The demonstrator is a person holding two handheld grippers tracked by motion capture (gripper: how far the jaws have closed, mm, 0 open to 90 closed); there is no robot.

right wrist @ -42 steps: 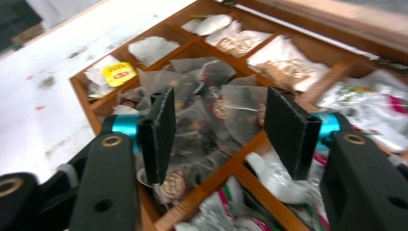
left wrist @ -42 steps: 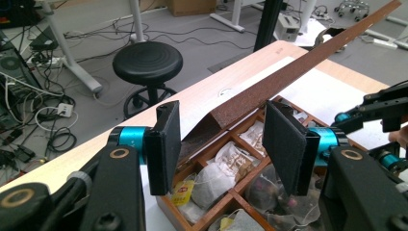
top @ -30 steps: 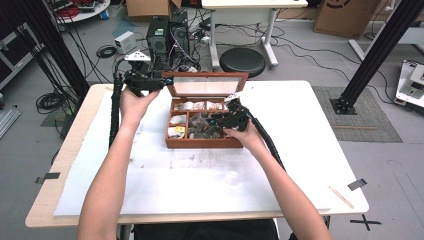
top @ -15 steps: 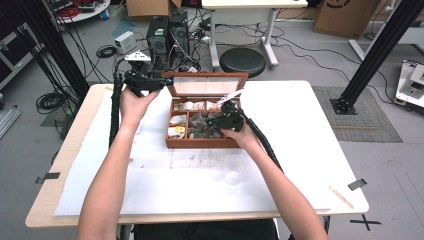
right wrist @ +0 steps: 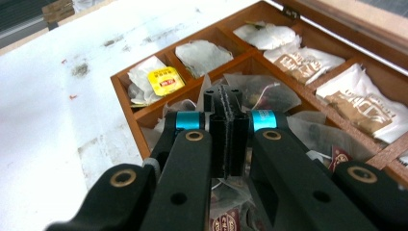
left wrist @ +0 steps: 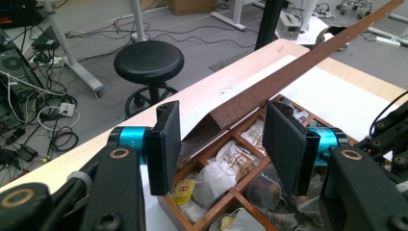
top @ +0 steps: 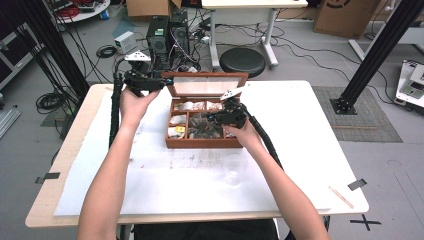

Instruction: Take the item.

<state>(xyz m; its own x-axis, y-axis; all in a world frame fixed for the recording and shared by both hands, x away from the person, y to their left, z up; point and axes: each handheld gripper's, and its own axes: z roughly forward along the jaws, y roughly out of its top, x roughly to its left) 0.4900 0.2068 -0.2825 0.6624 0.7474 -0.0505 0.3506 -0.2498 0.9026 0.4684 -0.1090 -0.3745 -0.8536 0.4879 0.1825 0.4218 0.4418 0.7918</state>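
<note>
A wooden tea box [top: 200,144] stands open at the middle of the table, its glass-paned lid [top: 207,87] tilted up at the back. Several compartments hold tea bags, one with a yellow tag [top: 178,131]. My left gripper [top: 159,82] is open at the lid's left corner. In the left gripper view the lid's edge [left wrist: 298,62] runs between the spread jaws of the left gripper [left wrist: 221,144] without touching them. My right gripper [top: 212,119] is over the box's middle compartments. In the right gripper view the right gripper [right wrist: 225,103] has its jaws pressed together above clear-wrapped tea bags [right wrist: 269,94]; nothing shows between them.
A white mat [top: 200,185] covers the tabletop in front of the box. A thin stick [top: 341,196] lies near the right front corner. Behind the table are a black stool [top: 242,61], a computer tower [top: 159,32] and loose cables. A black frame post [top: 370,55] rises at the right.
My right gripper has shifted slightly left over the box. The left gripper and the lid have stayed where they were.
</note>
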